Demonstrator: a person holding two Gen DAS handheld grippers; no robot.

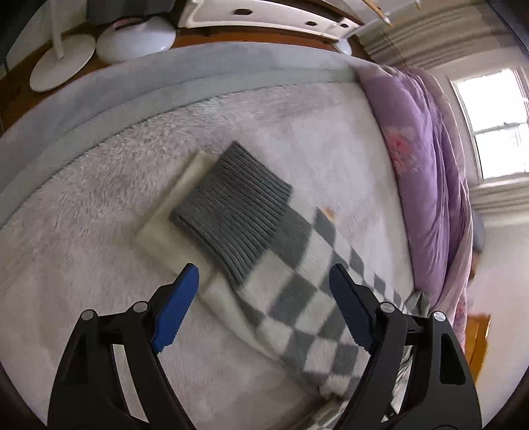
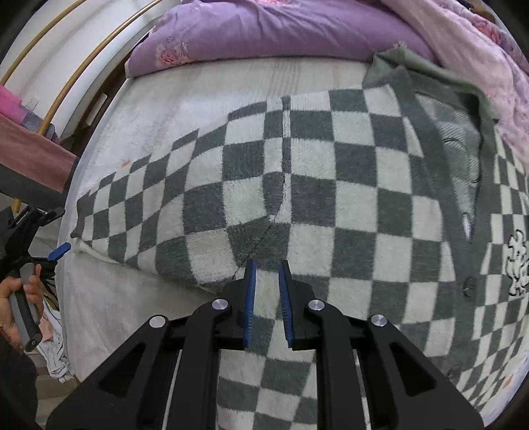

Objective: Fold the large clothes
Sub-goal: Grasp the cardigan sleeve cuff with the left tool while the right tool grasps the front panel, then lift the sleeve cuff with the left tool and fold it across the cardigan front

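A grey-and-white checkered cardigan point(image 2: 330, 185) lies spread on the fluffy white bed cover point(image 2: 185, 92), its button band and collar at the right. My right gripper point(image 2: 267, 268) is nearly shut, pinching a fold of the cardigan's fabric between its blue pads point(image 2: 250, 297). My left gripper point(image 1: 264, 274) is open and empty, hovering above the cardigan's sleeve point(image 1: 317, 291), which runs up to its grey ribbed cuff point(image 1: 231, 211). The left gripper also shows at the far left of the right wrist view point(image 2: 59, 249), held in a hand.
A folded cream cloth point(image 1: 175, 205) lies under the cuff. A purple floral duvet point(image 1: 423, 158) is bunched along the bed's far side, also in the right wrist view point(image 2: 264, 29). A grey bed edge point(image 1: 132, 82), white fan base point(image 1: 62, 63) and window point(image 1: 496, 122) lie beyond.
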